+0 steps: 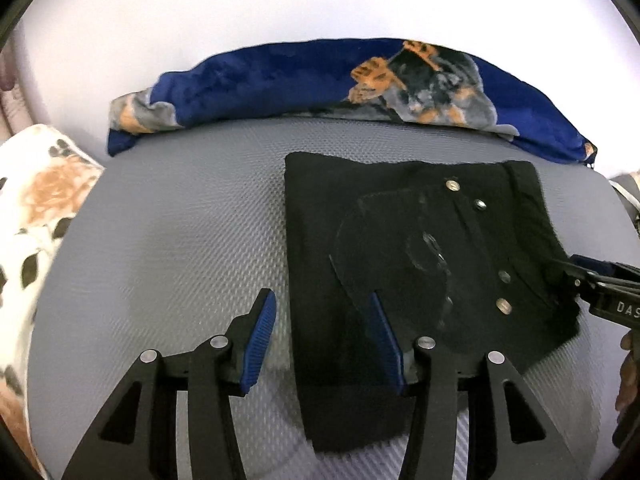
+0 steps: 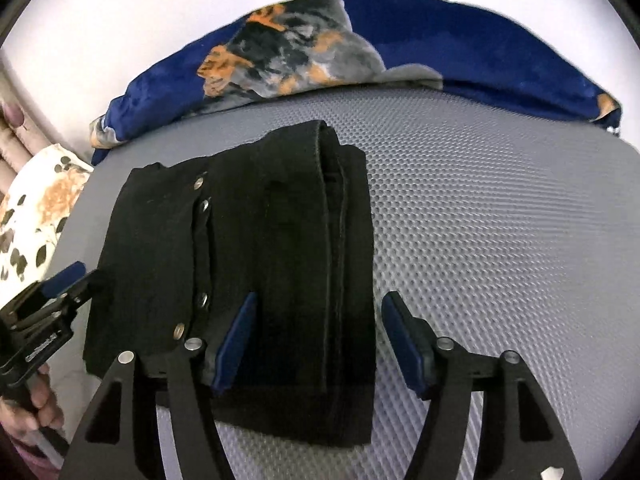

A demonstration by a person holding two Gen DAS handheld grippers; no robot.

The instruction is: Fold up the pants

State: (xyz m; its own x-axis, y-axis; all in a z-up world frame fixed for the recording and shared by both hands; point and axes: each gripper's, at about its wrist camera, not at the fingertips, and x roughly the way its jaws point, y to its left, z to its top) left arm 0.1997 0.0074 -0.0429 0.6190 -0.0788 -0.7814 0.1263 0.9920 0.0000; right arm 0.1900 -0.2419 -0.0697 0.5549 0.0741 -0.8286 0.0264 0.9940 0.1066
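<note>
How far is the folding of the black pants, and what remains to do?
Mostly done: the black pants already lie as a compact folded bundle on the grey mat. Nothing is in hand; the left tongs and right tongs are open above it. At most a final tidy remains.

The pants (image 1: pixel 420 264) lie on the mat (image 1: pixel 180 240), with the blanket (image 1: pixel 320 80) behind them.

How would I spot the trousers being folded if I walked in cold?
Find the grey textured mat with a blue plush blanket with orange-grey patches bunched along its far edge. On the mat lies a black folded pair of pants, a flat dark rectangle. Small silver metal studs dotted in a line set it apart from the colourful fabrics nearby.
</note>
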